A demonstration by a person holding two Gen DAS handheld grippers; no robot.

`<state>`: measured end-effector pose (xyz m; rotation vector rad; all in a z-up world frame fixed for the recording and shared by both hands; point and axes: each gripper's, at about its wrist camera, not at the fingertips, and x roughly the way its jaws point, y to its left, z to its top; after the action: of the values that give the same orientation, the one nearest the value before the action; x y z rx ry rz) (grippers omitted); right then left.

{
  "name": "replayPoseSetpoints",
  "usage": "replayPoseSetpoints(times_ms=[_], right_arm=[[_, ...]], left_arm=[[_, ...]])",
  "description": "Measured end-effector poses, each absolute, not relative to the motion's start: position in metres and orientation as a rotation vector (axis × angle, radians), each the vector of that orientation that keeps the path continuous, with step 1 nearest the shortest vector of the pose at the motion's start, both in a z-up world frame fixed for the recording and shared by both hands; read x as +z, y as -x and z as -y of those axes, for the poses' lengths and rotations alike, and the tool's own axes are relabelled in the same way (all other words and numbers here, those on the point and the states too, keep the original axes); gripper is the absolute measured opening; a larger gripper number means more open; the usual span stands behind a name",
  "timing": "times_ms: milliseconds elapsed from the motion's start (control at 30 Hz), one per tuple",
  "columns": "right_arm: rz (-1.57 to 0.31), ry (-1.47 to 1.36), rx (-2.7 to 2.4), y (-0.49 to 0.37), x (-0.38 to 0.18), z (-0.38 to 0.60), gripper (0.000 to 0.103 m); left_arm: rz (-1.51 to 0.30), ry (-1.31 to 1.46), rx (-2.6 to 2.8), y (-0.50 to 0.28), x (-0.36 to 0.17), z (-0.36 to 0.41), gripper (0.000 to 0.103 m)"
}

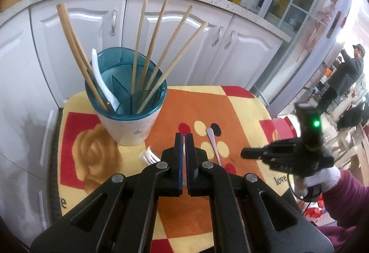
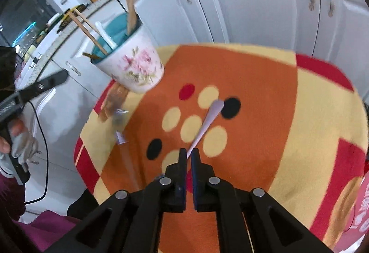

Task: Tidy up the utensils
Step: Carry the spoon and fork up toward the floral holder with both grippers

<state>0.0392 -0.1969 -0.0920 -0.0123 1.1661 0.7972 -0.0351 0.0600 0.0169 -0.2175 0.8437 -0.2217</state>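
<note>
**Both grippers nearly closed over the mat; one metal spoon handle in view**

Your left gripper (image 1: 184,135) fills the lower centre of its frame and hides part of a white utensil (image 1: 150,156) lying on the mat (image 1: 196,105); only its ribbed end shows at the left of the fingers, so you cannot tell what it is. The narrow slit between the fingers shows something pale, too thin to identify, so whether they grip anything is unclear

In the right wrist view a blurred pale object (image 2: 120,125) lies left of centre, hard to make out

Count six wooden chopsticks (image 1: 140,45) and one white spoon (image 1: 101,77) standing in the holder (image 1: 129,124), upper left of the left frame. One metal spoon (image 2: 207,122) lies on the mat's dots, its bowl hidden

Your right gripper (image 2: 188,152), lower centre, is open only a sliver, and the spoon handle runs down into that gap; you cannot tell if the pads pinch it
</note>
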Motion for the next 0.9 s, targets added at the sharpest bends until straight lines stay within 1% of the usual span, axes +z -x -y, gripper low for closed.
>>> replayPoseSetpoints(times_ms=[167,267,300,367,400,433,467,533,600,667,733,767,800,900], right_arm=[[-1.269,-0.02,0.856,-0.027,-0.115,0.191,0.006],[-1.328,-0.025,0.853,-0.02,-0.127,0.193,0.007],[-1.348,-0.049,0.856,-0.018,-0.13,0.197,0.01],[-1.38,-0.111,0.86,-0.015,-0.135,0.204,0.021],[-1.397,-0.16,0.861,-0.015,-0.139,0.209,0.032],[-1.415,-0.224,0.866,-0.015,-0.143,0.213,0.034],[-1.428,-0.265,0.87,-0.015,-0.146,0.215,0.034],[-1.439,-0.34,0.868,-0.017,-0.152,0.217,0.034],[-1.432,-0.409,0.869,-0.019,-0.155,0.218,0.034],[-1.433,-0.515,0.867,-0.024,-0.162,0.221,0.032],[-1.433,-0.586,0.851,-0.028,-0.17,0.222,0.016],[-1.428,-0.587,0.843,-0.028,-0.171,0.222,0.012],[-1.42,-0.583,0.839,-0.028,-0.171,0.222,0.01],[-1.408,-0.53,0.845,-0.026,-0.164,0.22,0.006]], left_arm=[[-0.859,0.218,-0.217,0.037,0.012,-0.061,0.0],[-0.895,0.261,-0.195,0.037,-0.001,-0.069,0.0],[-0.912,0.289,-0.179,0.037,-0.007,-0.074,0.0],[-0.936,0.33,-0.131,0.038,-0.02,-0.085,0.0],[-0.951,0.353,-0.097,0.04,-0.028,-0.091,0.001],[-0.965,0.371,-0.079,0.04,-0.034,-0.096,0.003],[-0.983,0.397,-0.056,0.042,-0.041,-0.102,0.006],[-1.009,0.458,-0.01,0.046,-0.055,-0.115,0.029],[-1.024,0.522,0.02,0.053,-0.067,-0.125,0.035],[-1.048,0.561,0.051,0.058,-0.079,-0.131,0.035],[-1.061,0.581,0.073,0.059,-0.09,-0.133,0.036],[-1.067,0.583,0.079,0.059,-0.094,-0.132,0.036],[-1.075,0.585,0.08,0.059,-0.099,-0.131,0.036],[-1.096,0.601,0.045,0.054,-0.111,-0.125,0.036]])
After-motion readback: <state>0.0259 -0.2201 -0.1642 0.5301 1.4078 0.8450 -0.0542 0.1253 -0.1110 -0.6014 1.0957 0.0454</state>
